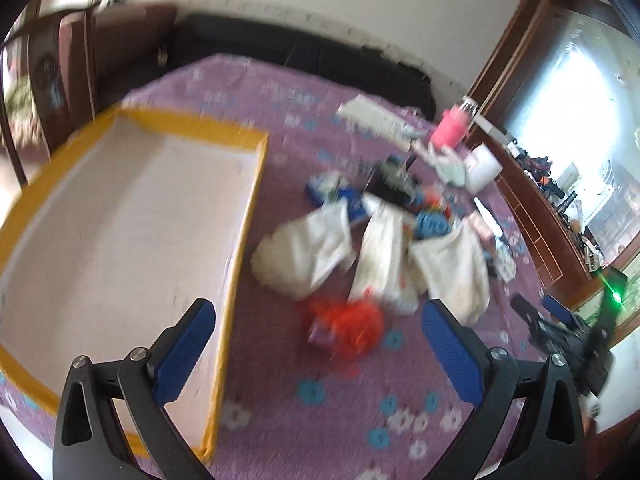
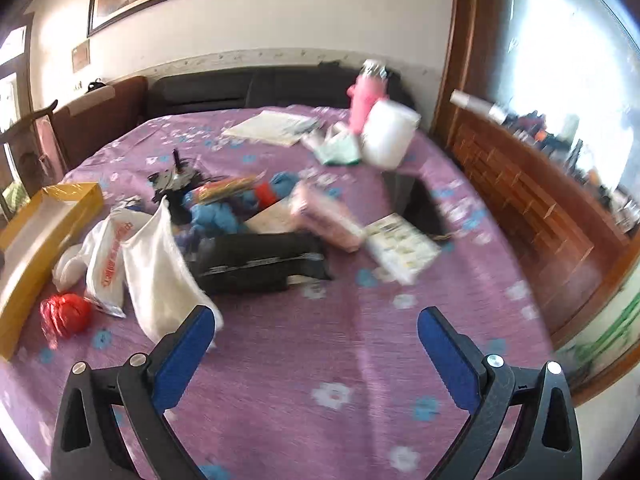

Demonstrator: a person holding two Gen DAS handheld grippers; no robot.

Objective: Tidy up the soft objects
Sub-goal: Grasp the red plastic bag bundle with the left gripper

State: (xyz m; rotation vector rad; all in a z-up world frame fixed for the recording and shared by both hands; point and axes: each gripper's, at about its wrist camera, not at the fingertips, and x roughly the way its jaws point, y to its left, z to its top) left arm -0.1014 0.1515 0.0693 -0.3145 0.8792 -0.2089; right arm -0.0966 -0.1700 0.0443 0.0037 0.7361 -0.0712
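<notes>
A pile of soft things lies on the purple flowered bedspread [image 1: 340, 408]: white bags [image 1: 308, 252] [image 2: 160, 276], a crumpled red plastic bag [image 1: 348, 324] [image 2: 64, 314] and blue cloth [image 2: 218, 214]. My left gripper [image 1: 316, 316] is open and empty, just before the red bag, with a yellow-rimmed white box [image 1: 120, 232] to its left. My right gripper [image 2: 316, 320] is open and empty over bare bedspread, its left finger beside a white bag. The right gripper also shows in the left wrist view [image 1: 560, 332].
A black case [image 2: 256, 260], a pink packet [image 2: 328, 220], a booklet [image 2: 400, 248], a pink bottle [image 2: 366, 94], a white tub [image 2: 388, 136] and papers [image 2: 276, 124] lie on the bed. A dark headboard [image 2: 240, 88] stands behind, a wooden cabinet [image 2: 532, 208] at right.
</notes>
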